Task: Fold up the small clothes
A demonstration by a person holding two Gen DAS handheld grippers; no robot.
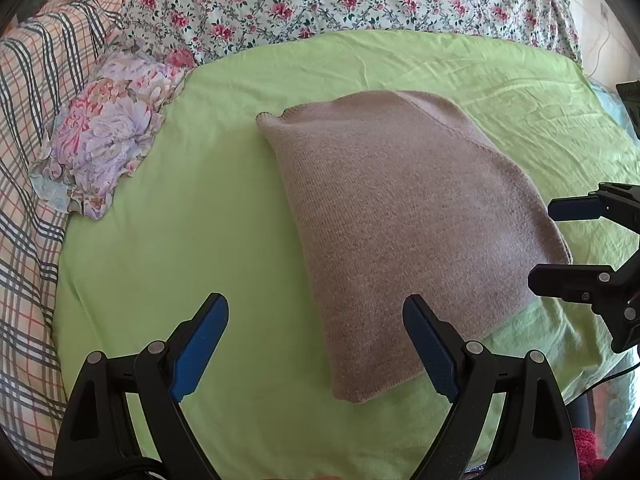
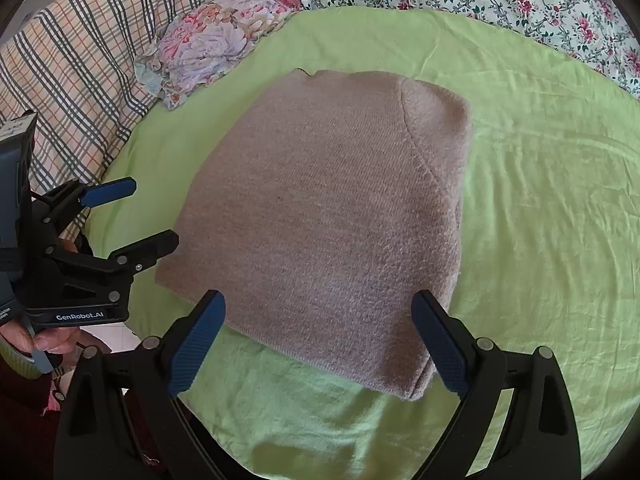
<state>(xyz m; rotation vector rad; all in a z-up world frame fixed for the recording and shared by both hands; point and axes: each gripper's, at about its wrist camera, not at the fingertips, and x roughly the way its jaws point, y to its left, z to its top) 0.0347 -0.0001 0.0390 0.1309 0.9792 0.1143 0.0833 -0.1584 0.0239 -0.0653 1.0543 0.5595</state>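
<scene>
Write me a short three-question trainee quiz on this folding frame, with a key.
1. True or false: the left tool is clamped on the knit garment.
2. What colour is the sheet under the garment?
A. green
B. white
C. blue
3. Fill in: the frilled floral pillow lies on the ____ sheet, touching the plaid bedding.

Key: 1 false, both the left tool and the right tool are open and hold nothing; 2 A; 3 green.

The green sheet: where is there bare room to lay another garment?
Bare green sheet lies between the folded sweater and the floral pillow, and right of the sweater. The near edge is crowded by both open tongs.
</scene>
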